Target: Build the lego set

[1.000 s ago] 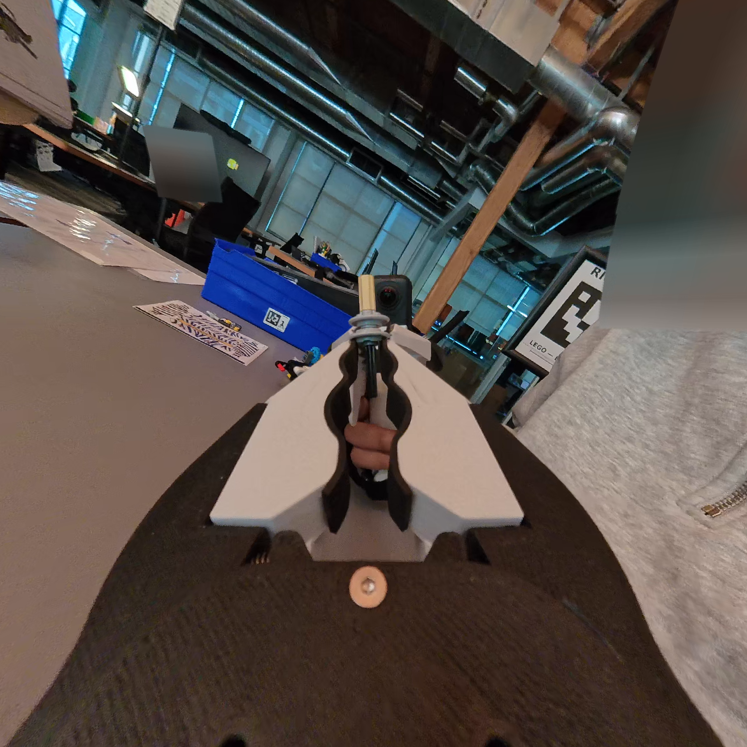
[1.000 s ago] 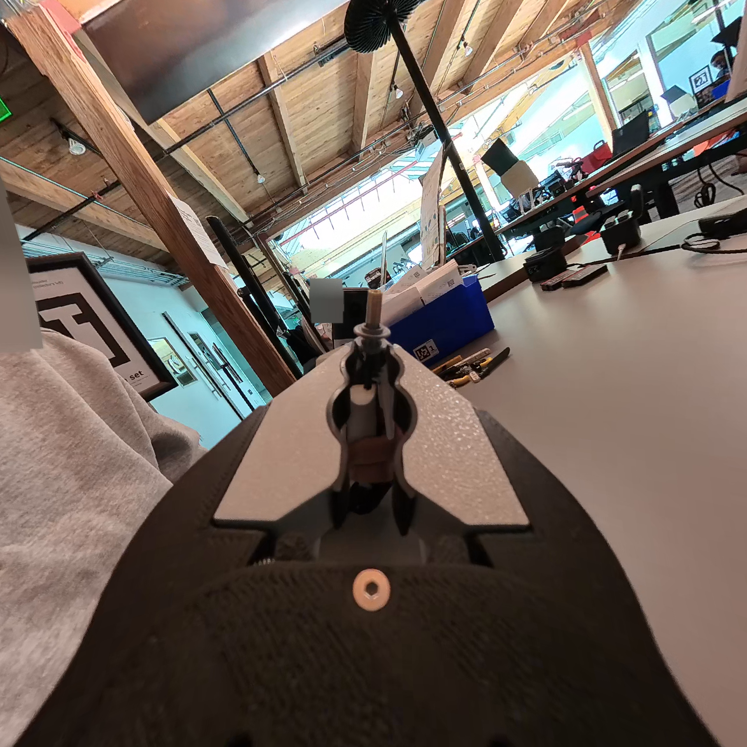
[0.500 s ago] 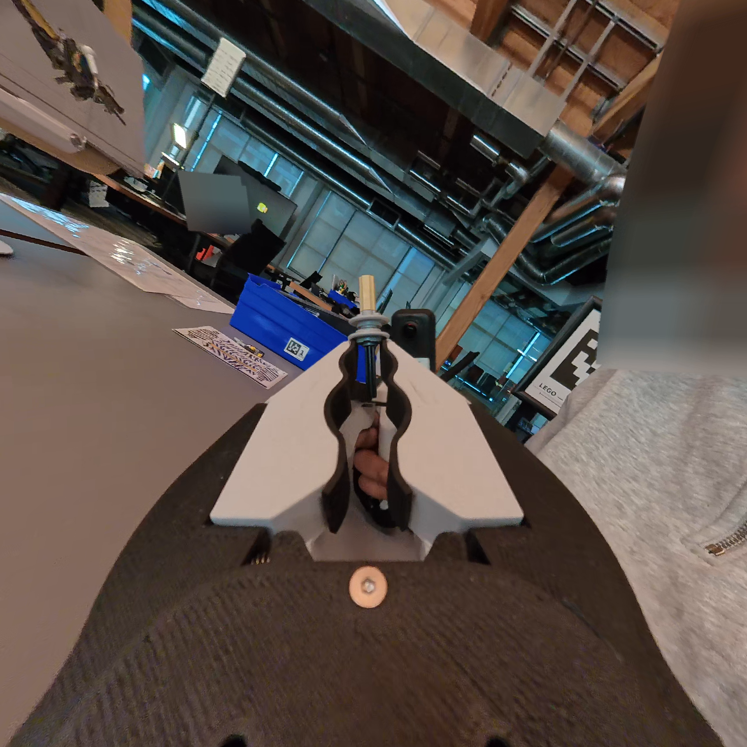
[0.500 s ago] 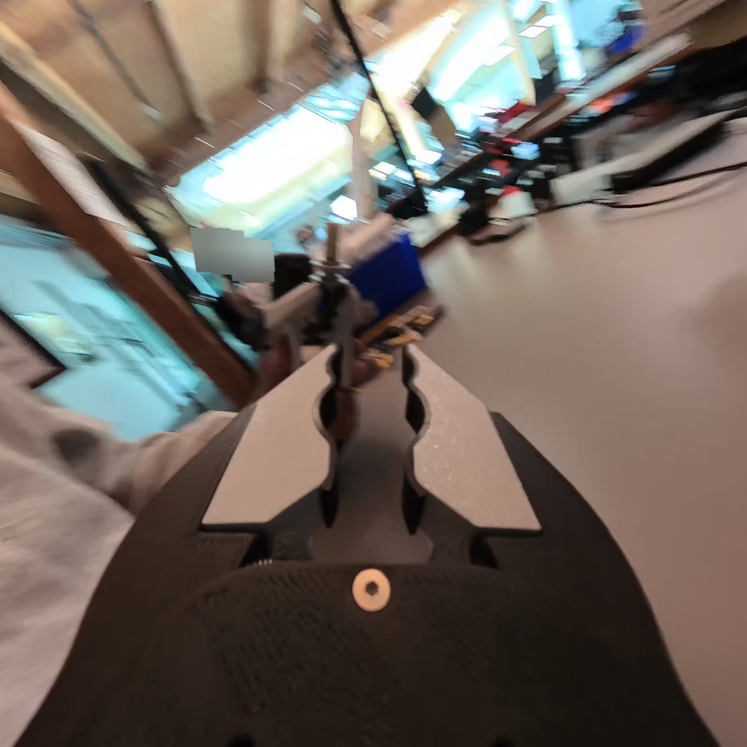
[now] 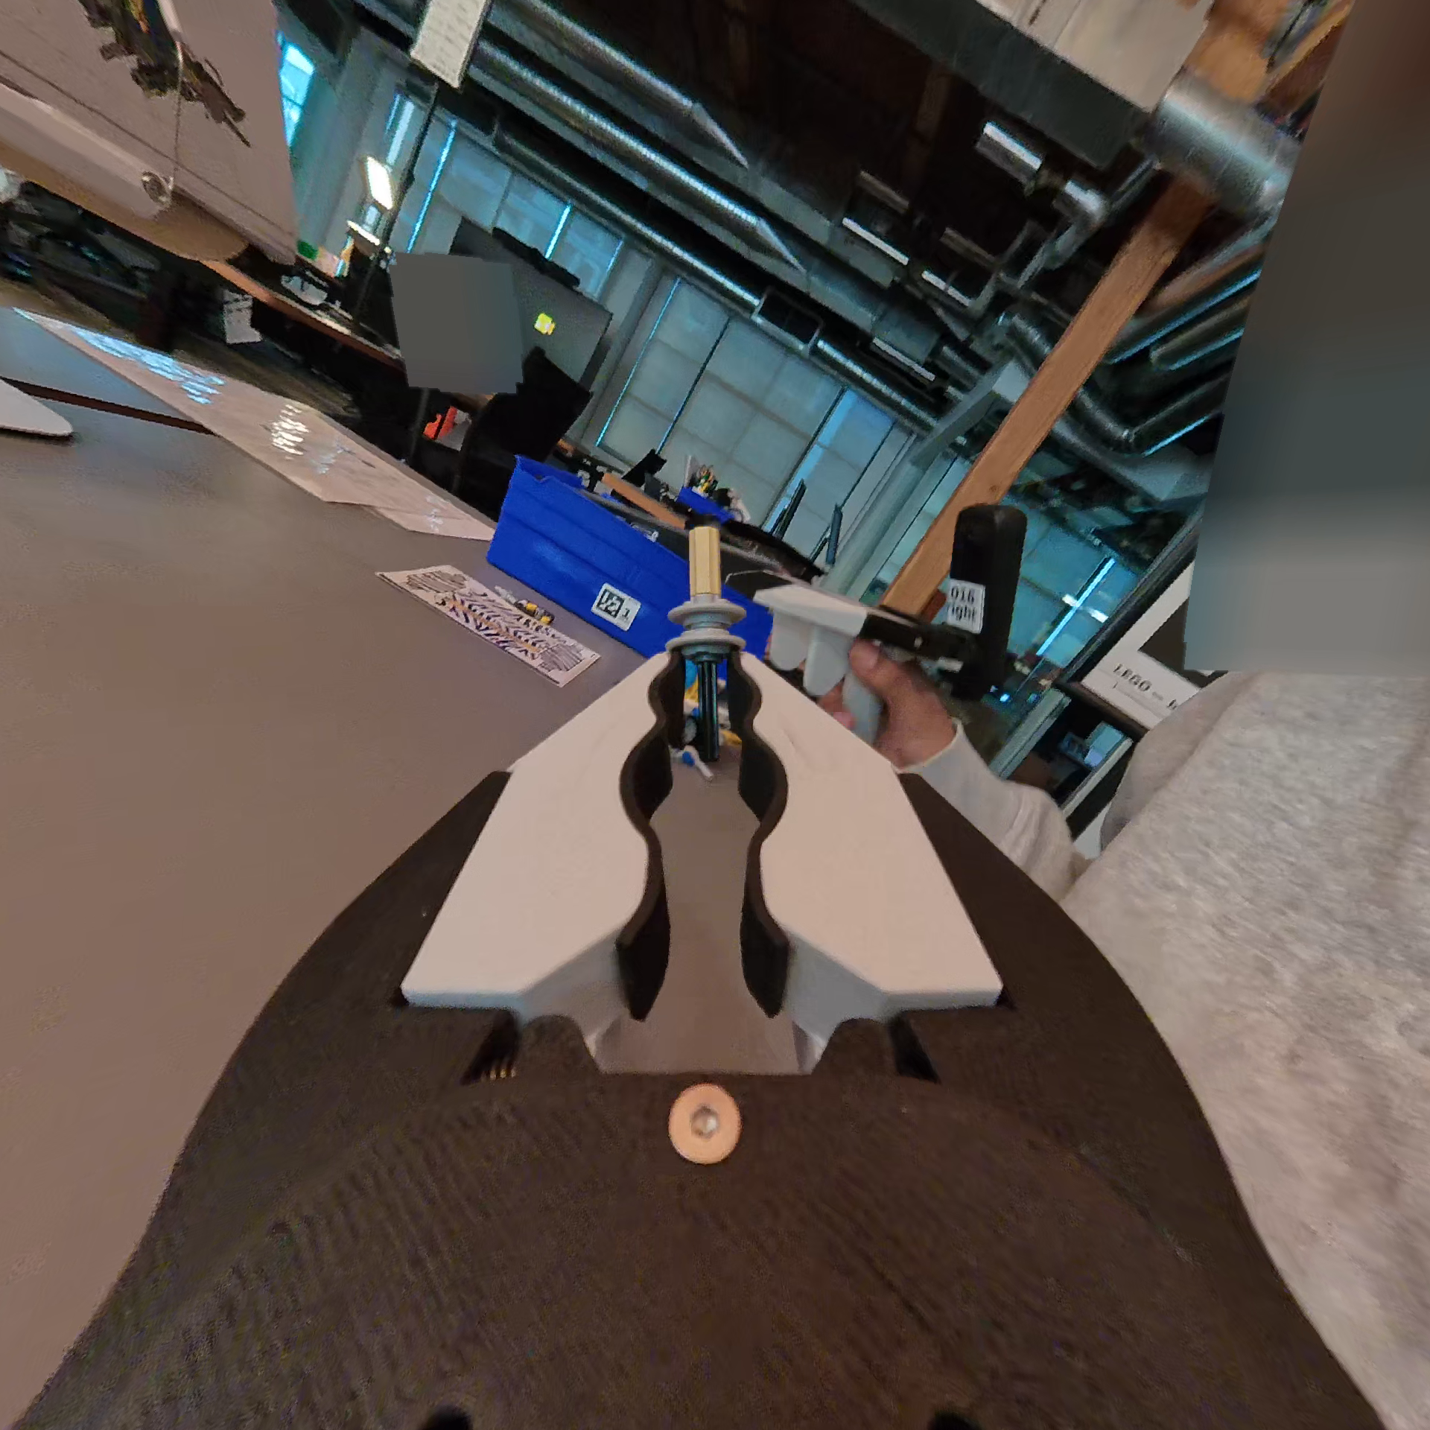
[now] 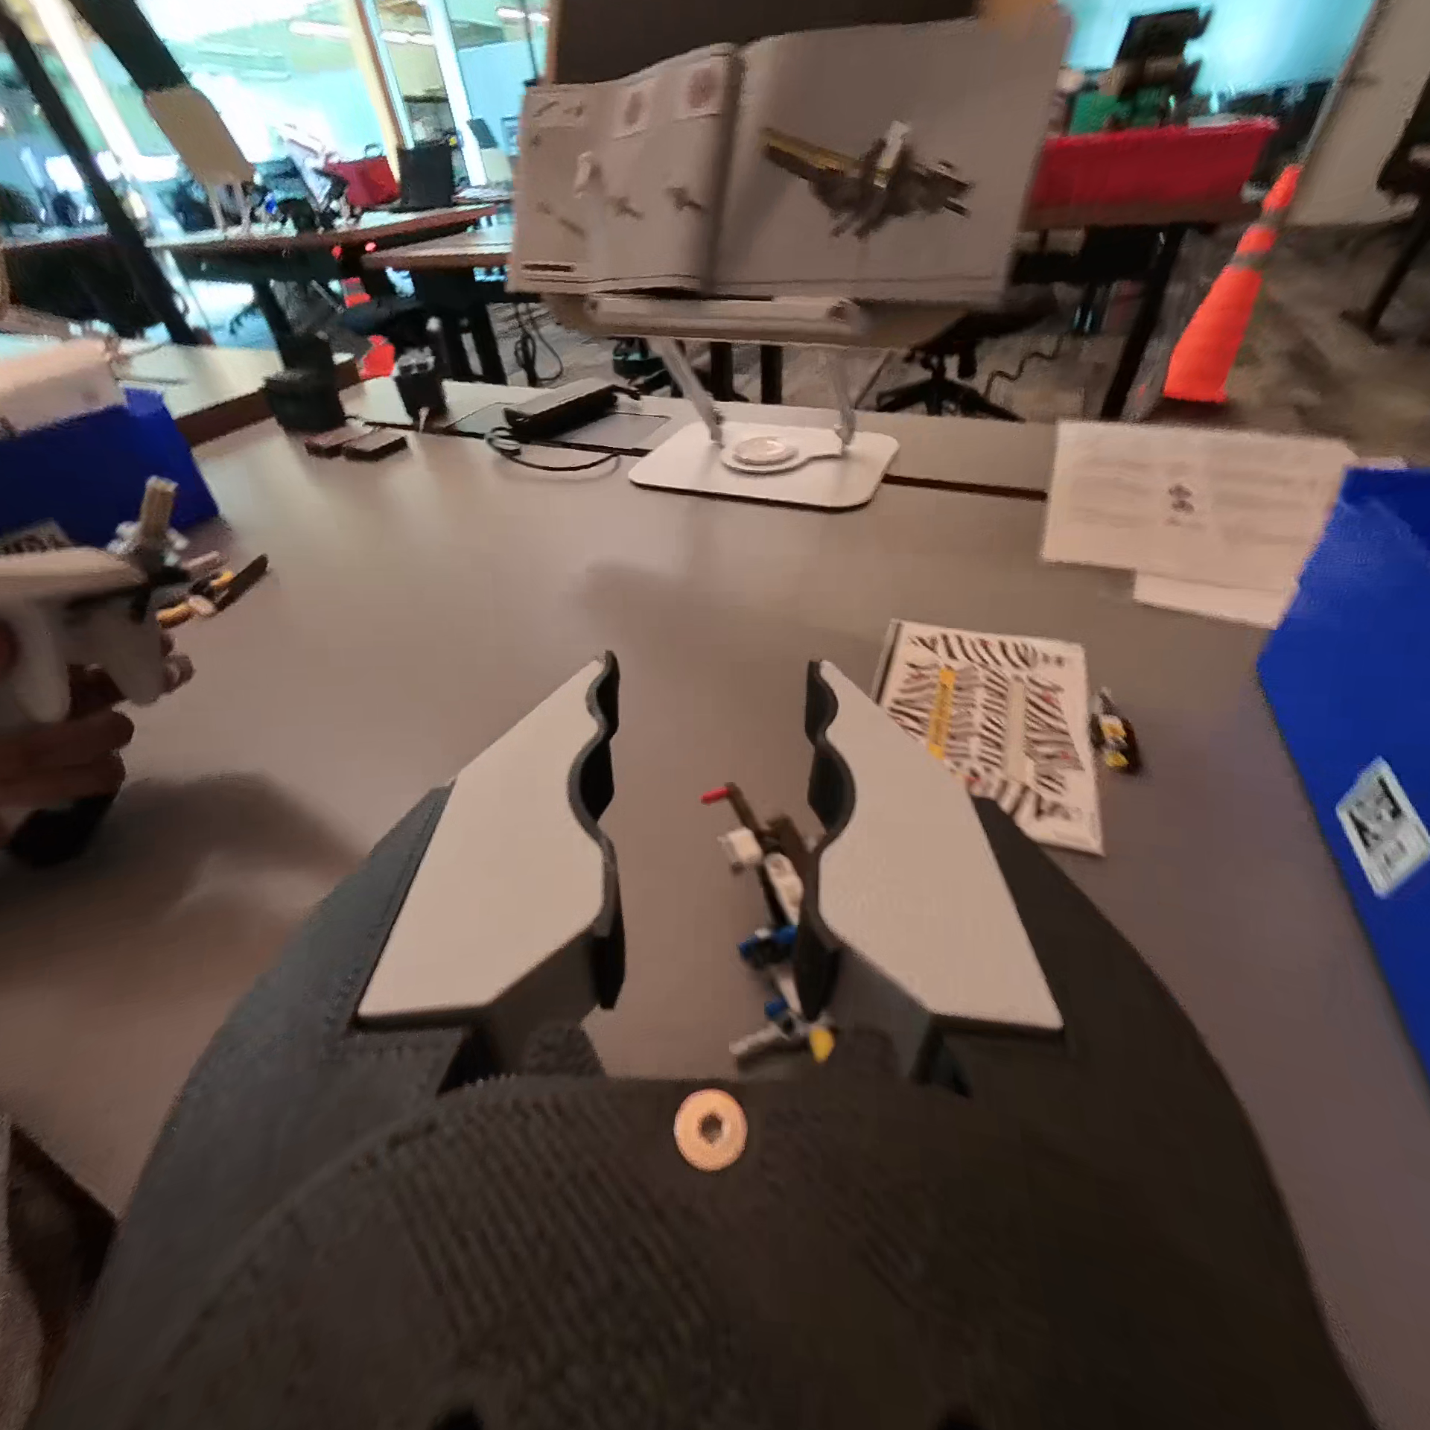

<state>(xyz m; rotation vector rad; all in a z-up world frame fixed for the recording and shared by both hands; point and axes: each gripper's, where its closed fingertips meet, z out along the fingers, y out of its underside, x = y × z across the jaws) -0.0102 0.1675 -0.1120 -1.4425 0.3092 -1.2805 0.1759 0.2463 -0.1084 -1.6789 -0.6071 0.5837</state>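
My left gripper (image 5: 706, 672) is shut on a small lego axle assembly (image 5: 704, 611): a black axle with grey bushes and a tan tip, standing upright above the fingertips. The assembly also shows at the far left of the right wrist view (image 6: 151, 520), in the left gripper (image 6: 85, 596). My right gripper (image 6: 712, 672) is open and empty, tilted down over the grey table (image 6: 464, 619). A cluster of loose lego pieces (image 6: 766, 851), black, white, blue, yellow and red, lies on the table under its right finger. In the left wrist view the right gripper (image 5: 812, 627) is off to the right, held by a hand.
A striped sticker sheet (image 6: 998, 727) and a few small pieces (image 6: 1114, 735) lie right of the cluster. Blue bins stand at the right (image 6: 1354, 696) and far left (image 6: 93, 464). An open instruction booklet (image 6: 774, 155) sits on a stand (image 6: 766, 456) at the back. Papers (image 6: 1184, 503) lie back right. My right fingertips sit around 20 centimeters from my left ones.
My right gripper let go of the axle assembly, opened wide and swung right and down over the loose pieces. My left gripper stayed shut on the assembly.
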